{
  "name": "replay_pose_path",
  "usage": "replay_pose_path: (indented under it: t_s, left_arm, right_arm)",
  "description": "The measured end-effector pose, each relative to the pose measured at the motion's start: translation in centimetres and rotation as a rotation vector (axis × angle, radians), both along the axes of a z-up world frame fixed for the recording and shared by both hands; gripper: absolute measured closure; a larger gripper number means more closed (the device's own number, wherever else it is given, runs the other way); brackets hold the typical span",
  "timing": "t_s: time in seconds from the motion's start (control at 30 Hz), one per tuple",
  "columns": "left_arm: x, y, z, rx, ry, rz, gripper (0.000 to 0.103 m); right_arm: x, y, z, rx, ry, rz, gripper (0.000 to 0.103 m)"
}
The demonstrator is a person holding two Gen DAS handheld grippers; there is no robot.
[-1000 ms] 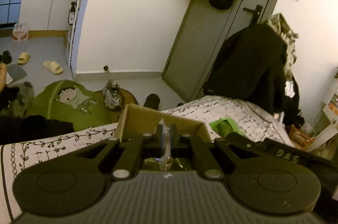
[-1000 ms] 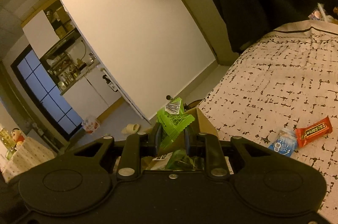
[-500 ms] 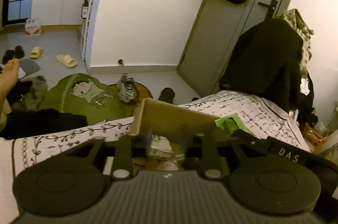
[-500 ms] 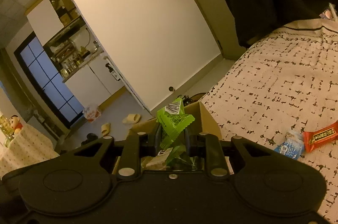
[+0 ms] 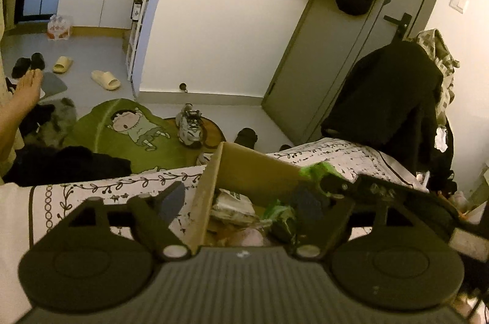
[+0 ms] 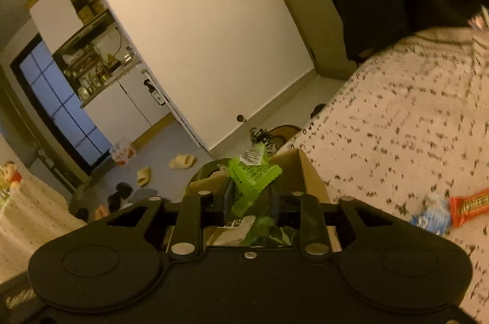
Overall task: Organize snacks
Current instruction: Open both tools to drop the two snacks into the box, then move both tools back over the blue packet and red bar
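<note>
Over the cardboard box [image 5: 256, 171] on the bed [image 6: 412, 125], the left tongs [image 5: 241, 198], clenched on a clear packet a second ago, are seen opening wide and empty, the packet now dropped among the snacks inside. The right tongs [image 6: 249, 195] are opening too, their green packet [image 6: 252, 174] still between them above the box.

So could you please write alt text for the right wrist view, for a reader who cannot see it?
The right gripper, jaws opening, has a green snack packet between its fingers above an open cardboard box on a patterned bedspread. A blue packet and an orange bar lie to the right.
</note>
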State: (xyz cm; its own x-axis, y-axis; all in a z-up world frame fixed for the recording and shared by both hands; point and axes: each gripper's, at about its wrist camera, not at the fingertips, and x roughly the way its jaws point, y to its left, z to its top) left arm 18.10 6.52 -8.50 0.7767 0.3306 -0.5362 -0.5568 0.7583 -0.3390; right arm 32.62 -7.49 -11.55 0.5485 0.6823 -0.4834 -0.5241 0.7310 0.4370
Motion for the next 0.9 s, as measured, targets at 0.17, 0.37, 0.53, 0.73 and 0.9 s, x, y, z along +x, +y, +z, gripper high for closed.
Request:
replay_pose_path:
  t_s: [0.17,0.37,0.53,0.73,0.9]
  left_arm:
    - [-0.8,-0.1,0.2,-0.041,-0.021,-0.052,0.013]
    - [-1.2,-0.5,0.8,-0.071,0.01,-0.065,0.012]
    - [-1.5,-1.0,1.5,-0.057,0.02,-0.068,0.01]
    - [-1.6,-2.2,2.4,-0.007,0.043,-0.09,0.0]
    - [-1.1,-3.3,2.6,0.006,0.063,-0.117,0.0]
  right_arm:
    - [-0.8,-1.2,1.3,0.031,0.011,-0.003,0.048]
    - [-1.8,-4.1,2.6,0.045,0.041,-0.034,0.032]
    - [-3.2,-5.6,3.8,-0.02,-0.007,-0.048,0.016]
    - [-4.0,-7.2,4.3,-0.086,-0.057,-0.076,0.015]
    - [-3.9,-9.0,4.3,-0.113,-0.069,-0.104,0.014]
